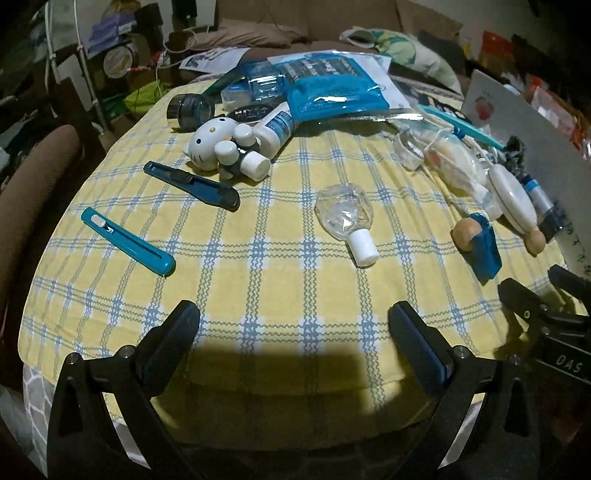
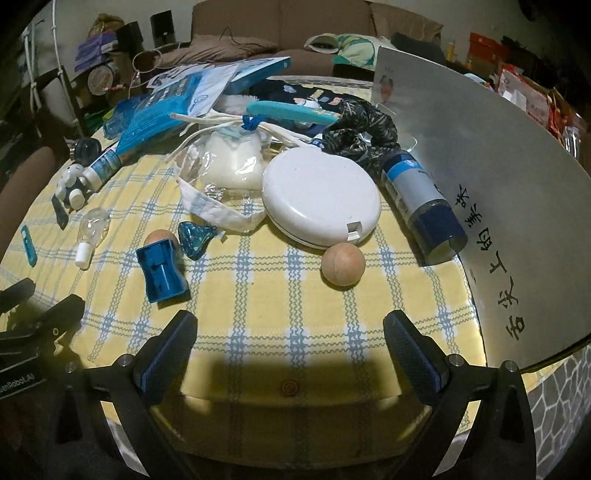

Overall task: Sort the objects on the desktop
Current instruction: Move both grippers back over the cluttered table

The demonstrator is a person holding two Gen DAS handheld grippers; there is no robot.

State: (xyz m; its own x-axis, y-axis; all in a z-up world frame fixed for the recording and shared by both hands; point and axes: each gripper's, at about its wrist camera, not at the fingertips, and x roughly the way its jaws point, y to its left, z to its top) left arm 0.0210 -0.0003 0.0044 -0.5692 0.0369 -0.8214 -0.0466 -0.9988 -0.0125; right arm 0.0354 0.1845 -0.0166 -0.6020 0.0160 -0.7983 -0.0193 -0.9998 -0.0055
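Note:
Clutter covers a table with a yellow checked cloth (image 1: 280, 273). A teal box cutter (image 1: 127, 240) and a dark blue one (image 1: 192, 181) lie at the left, a white cat figure (image 1: 208, 144) behind them. A clear round bottle with a white cap (image 1: 343, 218) lies mid-table. My left gripper (image 1: 293, 325) is open above the near edge, holding nothing. In the right wrist view a wooden ball (image 2: 342, 264), a white round case (image 2: 321, 197), a blue sharpener (image 2: 162, 271) and a blue spray can (image 2: 421, 199) lie ahead. My right gripper (image 2: 290, 332) is open and empty.
A grey board with black characters (image 2: 498, 192) leans along the table's right side. Blue packets and papers (image 1: 325, 85) pile at the back. A brown sofa (image 2: 280, 22) stands behind, and a brown chair (image 1: 33, 177) at the left. The other gripper (image 1: 554, 314) shows at the right edge.

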